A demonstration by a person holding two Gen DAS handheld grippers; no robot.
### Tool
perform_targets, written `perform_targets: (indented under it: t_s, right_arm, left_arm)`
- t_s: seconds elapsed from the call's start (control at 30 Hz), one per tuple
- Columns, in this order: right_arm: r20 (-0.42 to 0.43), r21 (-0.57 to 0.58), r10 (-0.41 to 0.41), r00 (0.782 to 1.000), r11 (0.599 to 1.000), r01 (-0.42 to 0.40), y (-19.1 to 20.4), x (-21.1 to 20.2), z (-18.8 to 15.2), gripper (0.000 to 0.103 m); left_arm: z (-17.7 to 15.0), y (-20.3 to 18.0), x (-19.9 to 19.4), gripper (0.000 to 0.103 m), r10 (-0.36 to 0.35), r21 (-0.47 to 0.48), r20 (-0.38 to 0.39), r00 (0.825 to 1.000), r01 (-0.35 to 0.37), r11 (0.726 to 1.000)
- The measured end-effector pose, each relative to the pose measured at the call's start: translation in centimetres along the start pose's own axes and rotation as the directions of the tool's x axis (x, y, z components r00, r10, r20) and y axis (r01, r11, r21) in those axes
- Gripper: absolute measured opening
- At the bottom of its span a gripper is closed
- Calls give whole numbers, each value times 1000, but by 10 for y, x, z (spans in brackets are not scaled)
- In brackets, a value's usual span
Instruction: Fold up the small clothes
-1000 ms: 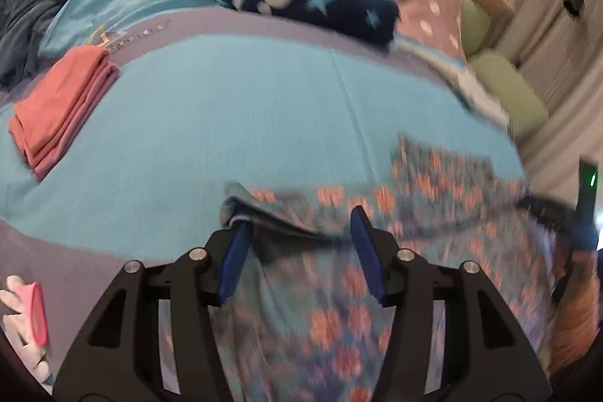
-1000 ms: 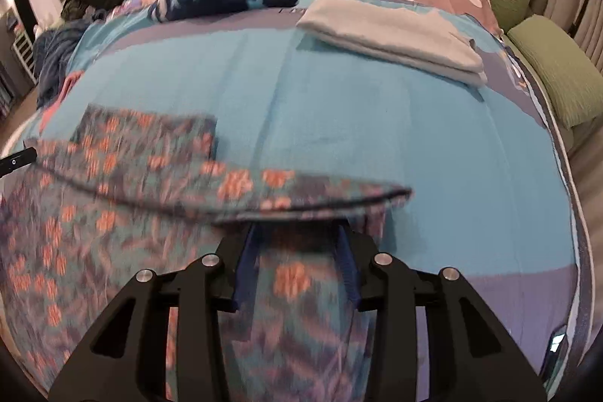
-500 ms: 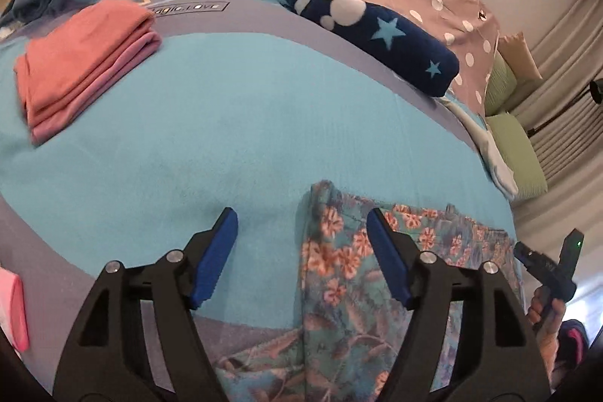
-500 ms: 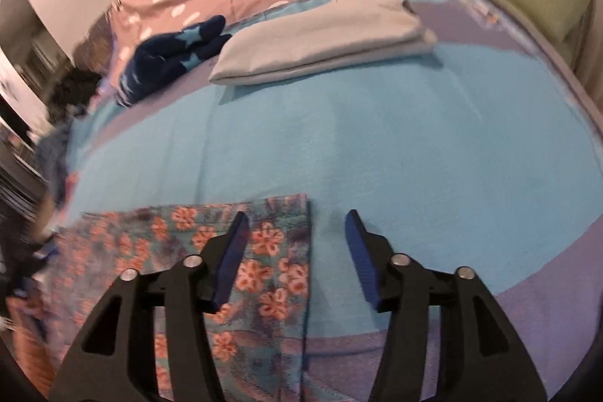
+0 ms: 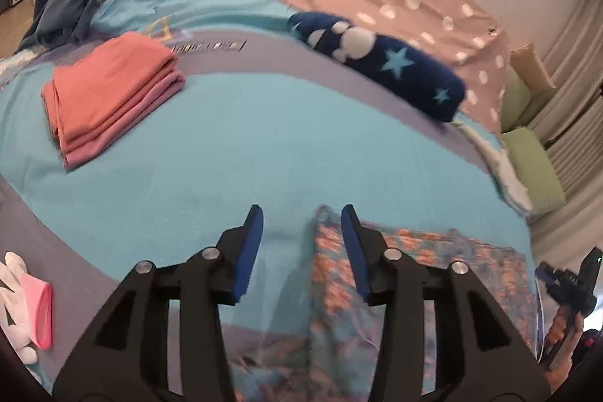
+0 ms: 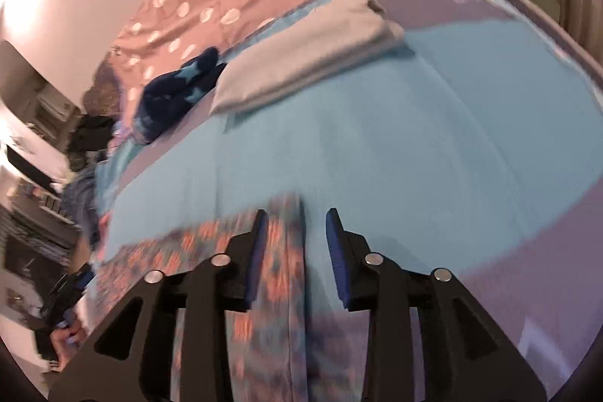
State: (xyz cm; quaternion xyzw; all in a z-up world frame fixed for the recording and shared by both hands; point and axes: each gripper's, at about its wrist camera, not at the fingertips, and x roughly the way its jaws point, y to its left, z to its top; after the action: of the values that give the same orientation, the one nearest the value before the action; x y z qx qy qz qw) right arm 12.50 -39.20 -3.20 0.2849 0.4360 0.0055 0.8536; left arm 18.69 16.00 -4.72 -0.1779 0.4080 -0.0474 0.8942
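With both the left gripper [image 5: 301, 232] and the right gripper [image 6: 296, 236] spread open and empty over the floral garment [image 5: 407, 274] lying flat on the turquoise blanket [image 5: 264, 145], we judge one fold laid and next need fresh edge grips.

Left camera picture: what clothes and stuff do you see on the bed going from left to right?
Pink folded stack → dark blue star blanket → green cushion.
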Motion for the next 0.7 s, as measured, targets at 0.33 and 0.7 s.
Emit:
perform_targets:
  t_s: [0.33,0.7]
  right_arm:
    - [-101,-113,318,943,938,-328,-44,-100,-123,49]
    - [-280,-379,448,849,761,-526,-20,-108,-174,55]
  left_arm:
    - [-54,-159,-35,64,-183,410,-94,979,205,888]
    - [-147,-292,-21,67,-198,601,-309,930,353,717]
